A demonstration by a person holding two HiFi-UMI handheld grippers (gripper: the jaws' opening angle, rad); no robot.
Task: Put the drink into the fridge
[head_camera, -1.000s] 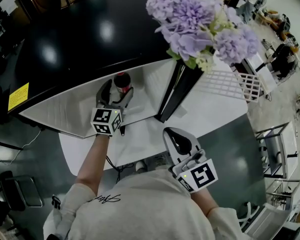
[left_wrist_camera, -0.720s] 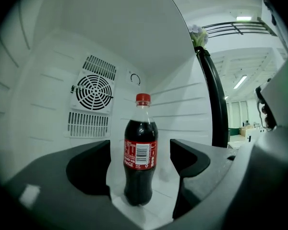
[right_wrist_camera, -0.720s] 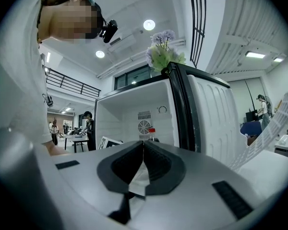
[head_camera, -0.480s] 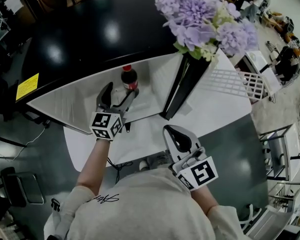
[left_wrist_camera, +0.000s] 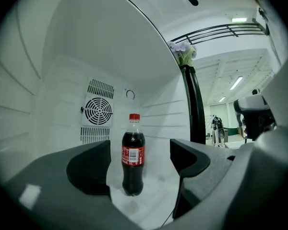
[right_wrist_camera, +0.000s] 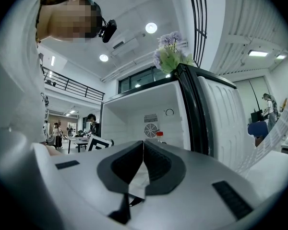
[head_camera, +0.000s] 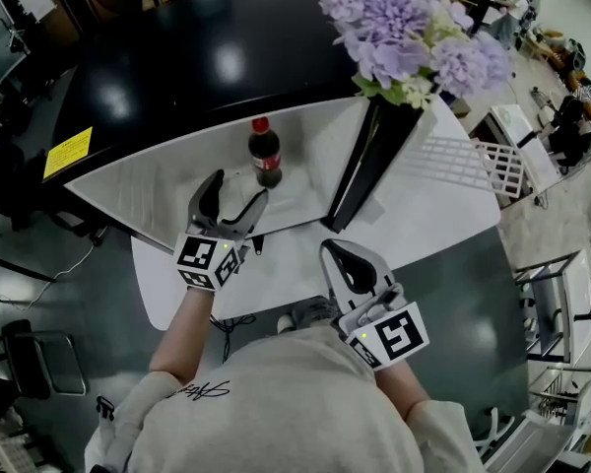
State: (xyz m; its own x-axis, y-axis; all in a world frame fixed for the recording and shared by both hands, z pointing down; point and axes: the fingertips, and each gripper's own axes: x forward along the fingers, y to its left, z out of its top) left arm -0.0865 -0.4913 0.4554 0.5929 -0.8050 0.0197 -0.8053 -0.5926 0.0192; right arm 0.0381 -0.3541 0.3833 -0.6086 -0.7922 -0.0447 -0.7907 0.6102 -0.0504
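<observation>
**Drink Standing in the Fridge**

At 12 o'clock from the left gripper (head_camera: 240,185): a cola bottle (head_camera: 264,152), upright on the white floor of the open fridge (head_camera: 158,190), near the back fan (left_wrist_camera: 98,110). Jaws spread wide, touching nothing. At 4 o'clock, the right gripper (head_camera: 343,256), pinched tight and empty. Looks full, so probably a bit heavy. Smooth, hard and tippy. Best grabbed around the label.

The drink (head_camera: 265,156) — a dark cola bottle with red cap and label — stands upright on the white floor of the open fridge (head_camera: 158,67), before its rear fan grille (left_wrist_camera: 99,110).
</observation>
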